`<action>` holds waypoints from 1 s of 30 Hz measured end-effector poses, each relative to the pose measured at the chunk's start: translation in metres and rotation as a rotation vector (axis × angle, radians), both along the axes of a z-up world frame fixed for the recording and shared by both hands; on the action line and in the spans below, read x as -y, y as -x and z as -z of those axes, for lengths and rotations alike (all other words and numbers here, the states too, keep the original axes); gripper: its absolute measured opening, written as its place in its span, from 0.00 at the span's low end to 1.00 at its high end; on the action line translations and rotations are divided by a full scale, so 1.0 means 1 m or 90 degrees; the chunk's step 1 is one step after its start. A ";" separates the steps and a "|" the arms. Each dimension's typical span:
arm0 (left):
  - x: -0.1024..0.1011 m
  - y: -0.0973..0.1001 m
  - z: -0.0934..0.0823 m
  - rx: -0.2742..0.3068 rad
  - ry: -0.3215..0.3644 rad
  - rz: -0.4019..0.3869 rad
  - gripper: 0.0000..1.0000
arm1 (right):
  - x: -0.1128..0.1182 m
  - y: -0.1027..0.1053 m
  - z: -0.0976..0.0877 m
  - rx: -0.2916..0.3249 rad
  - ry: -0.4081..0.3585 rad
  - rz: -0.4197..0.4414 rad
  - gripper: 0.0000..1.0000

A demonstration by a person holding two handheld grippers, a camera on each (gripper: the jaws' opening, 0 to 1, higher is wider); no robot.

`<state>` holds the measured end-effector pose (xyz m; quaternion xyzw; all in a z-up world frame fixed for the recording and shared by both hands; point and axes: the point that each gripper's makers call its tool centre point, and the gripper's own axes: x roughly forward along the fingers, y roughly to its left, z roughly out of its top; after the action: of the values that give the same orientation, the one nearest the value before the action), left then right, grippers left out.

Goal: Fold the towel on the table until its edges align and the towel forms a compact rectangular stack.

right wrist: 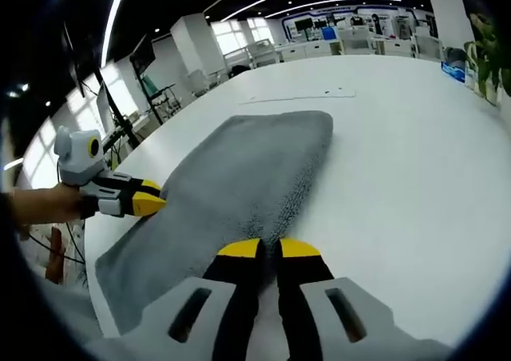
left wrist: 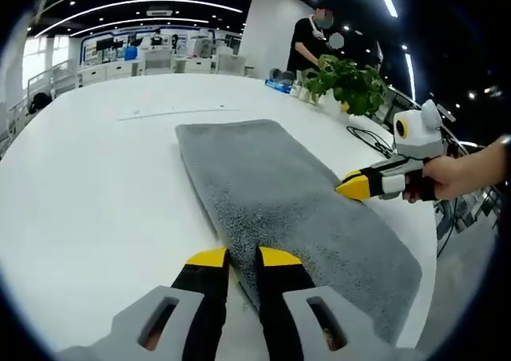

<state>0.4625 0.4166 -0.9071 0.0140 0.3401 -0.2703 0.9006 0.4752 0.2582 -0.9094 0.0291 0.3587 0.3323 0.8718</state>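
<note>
Grey towel (right wrist: 239, 185) lay flat on white tabletop (right wrist: 399, 137); right gripper (right wrist: 268, 249) closed at its edge; left gripper (right wrist: 156, 204) touched opposite edge.

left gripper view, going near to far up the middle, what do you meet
left claw → grey towel → bare white table → office desks at the back
</note>
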 end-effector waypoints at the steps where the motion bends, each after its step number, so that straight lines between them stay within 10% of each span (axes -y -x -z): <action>1: 0.002 0.001 0.000 0.006 -0.015 0.008 0.12 | 0.000 0.000 0.000 0.010 0.008 -0.011 0.04; 21: 0.091 0.019 0.002 0.010 -0.020 0.082 0.09 | 0.085 0.012 0.003 0.052 0.065 -0.001 0.03; 30: 0.099 0.021 0.003 0.009 -0.020 0.076 0.10 | 0.091 0.016 0.002 0.058 0.072 0.016 0.04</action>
<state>0.4419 0.3180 -0.9098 0.0505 0.3365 -0.3184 0.8848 0.4593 0.1671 -0.9118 -0.0308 0.3362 0.3015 0.8917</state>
